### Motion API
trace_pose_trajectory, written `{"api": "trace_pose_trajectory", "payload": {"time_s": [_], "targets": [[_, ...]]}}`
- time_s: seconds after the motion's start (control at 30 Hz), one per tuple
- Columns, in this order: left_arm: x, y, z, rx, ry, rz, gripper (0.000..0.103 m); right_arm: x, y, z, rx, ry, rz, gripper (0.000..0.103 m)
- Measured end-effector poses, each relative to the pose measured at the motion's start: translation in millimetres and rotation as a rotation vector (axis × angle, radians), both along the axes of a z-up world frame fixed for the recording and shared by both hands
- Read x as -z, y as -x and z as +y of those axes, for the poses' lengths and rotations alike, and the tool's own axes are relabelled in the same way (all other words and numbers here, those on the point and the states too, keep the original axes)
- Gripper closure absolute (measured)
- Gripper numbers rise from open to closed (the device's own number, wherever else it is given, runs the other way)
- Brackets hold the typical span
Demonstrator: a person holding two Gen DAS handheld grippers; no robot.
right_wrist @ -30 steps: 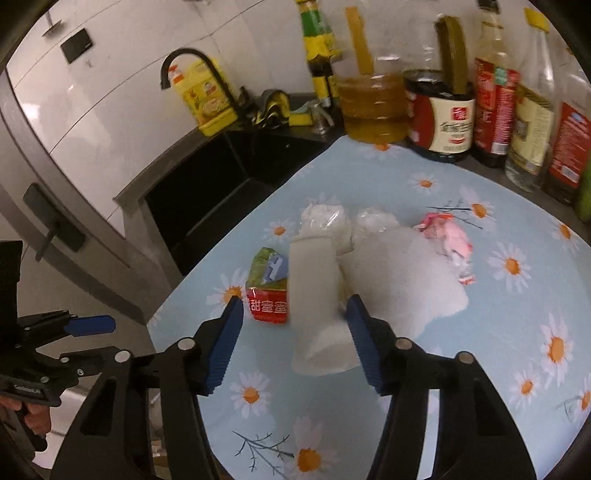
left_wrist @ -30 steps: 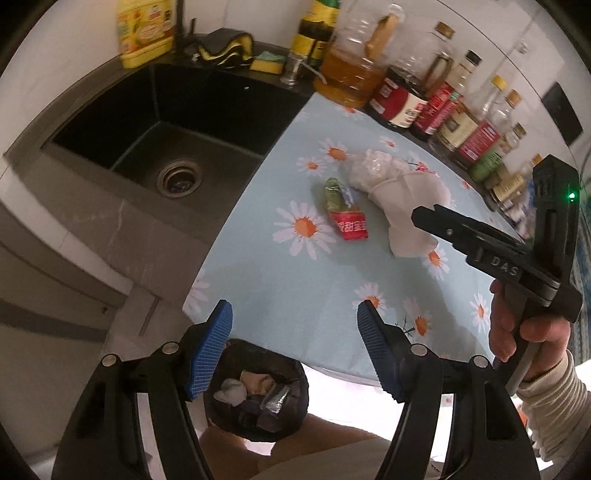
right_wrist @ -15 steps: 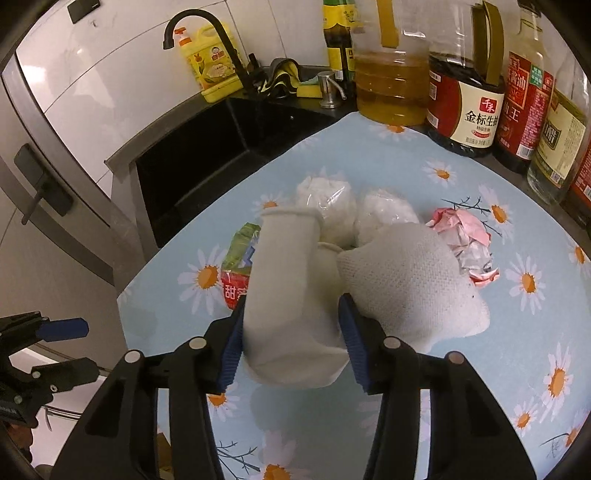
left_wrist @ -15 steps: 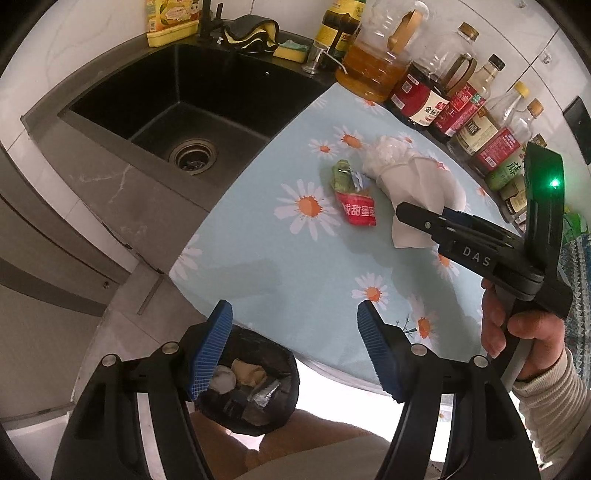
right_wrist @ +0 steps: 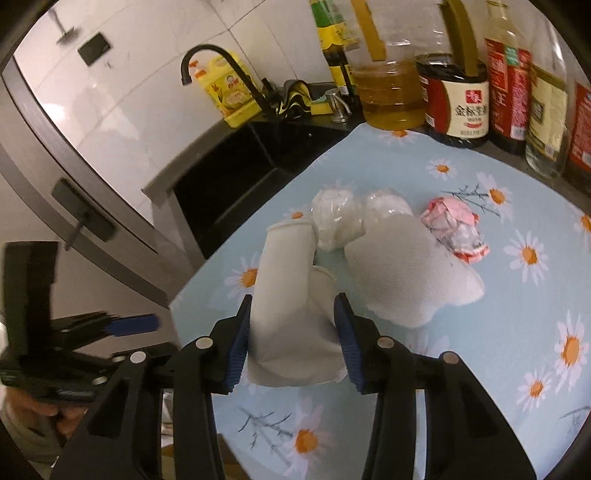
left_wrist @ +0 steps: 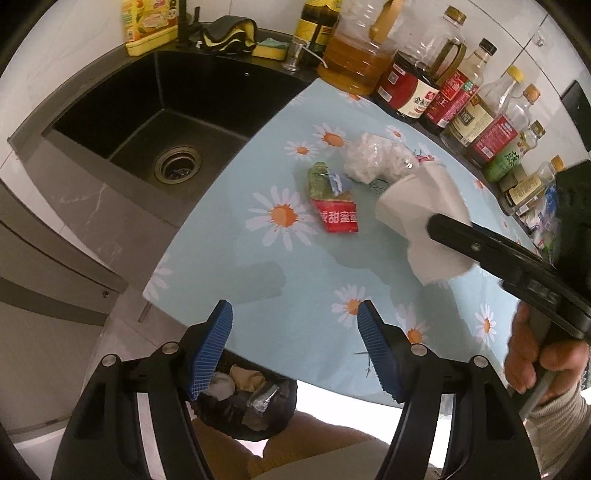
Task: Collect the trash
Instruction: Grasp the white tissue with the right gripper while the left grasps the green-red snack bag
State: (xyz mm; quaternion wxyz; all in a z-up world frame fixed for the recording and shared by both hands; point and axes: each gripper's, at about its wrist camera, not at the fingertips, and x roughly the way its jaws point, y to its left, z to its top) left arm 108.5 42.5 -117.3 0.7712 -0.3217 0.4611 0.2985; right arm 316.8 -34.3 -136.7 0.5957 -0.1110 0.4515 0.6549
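My right gripper (right_wrist: 291,310) has a white crushed paper cup (right_wrist: 288,295) between its blue pads, which press its sides as the jaws keep closing. In the left wrist view the cup (left_wrist: 421,210) hangs just above the daisy tablecloth (left_wrist: 295,266). A red and green snack wrapper (left_wrist: 334,206), two clear plastic wads (right_wrist: 332,218), a white textured piece (right_wrist: 402,273) and a pink wrapper (right_wrist: 454,229) lie on the cloth. My left gripper (left_wrist: 294,310) stands open and empty over the table's near edge, above a black trash bag (left_wrist: 251,402) that holds scraps.
A black sink (left_wrist: 177,122) lies left of the table, with a black faucet (right_wrist: 207,55) and a yellow bottle (left_wrist: 147,22) behind it. Sauce and oil bottles (left_wrist: 417,92) line the table's back edge. A person's hand (left_wrist: 532,354) grips the right tool.
The right gripper's jaws closed in on the white cup and lifted it off the cloth. The left gripper shifted forward a little over the table edge, still open.
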Motion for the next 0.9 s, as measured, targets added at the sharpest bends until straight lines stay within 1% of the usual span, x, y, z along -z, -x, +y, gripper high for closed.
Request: {"api": "trace_pose_trajectory", "payload": {"time_s": [0.17, 0.3, 0.5, 0.6, 0.67, 0.9], "targets": [[7.2, -15.6, 4.3, 0.029, 0.002, 0.023, 0.035, -6.7, -12.8, -25.9, 0.029, -0.028, 0.093, 0.059], [7.1, -32.0, 10.0, 0.052, 0.002, 0.020, 0.035, -10.8, -23.7, -48.6, 0.058, -0.059, 0.138, 0.059], [6.5, -63.5, 18.4, 0.102, -0.037, 0.049, 0.035, -12.5, -36.8, -81.4, 0.100, -0.106, 0.179, 0.059], [6.7, -79.8, 22.0, 0.130, -0.074, 0.078, 0.035, -8.9, -41.5, -93.9, 0.124, -0.110, 0.198, 0.059], [9.9, -88.8, 26.8, 0.136, -0.089, 0.101, 0.035, -2.9, -45.3, -102.7, 0.143, -0.109, 0.228, 0.059], [29.5, -117.6, 38.2, 0.160, -0.090, 0.168, 0.035, 11.6, -54.0, -120.7, 0.176, -0.103, 0.285, 0.059]]}}
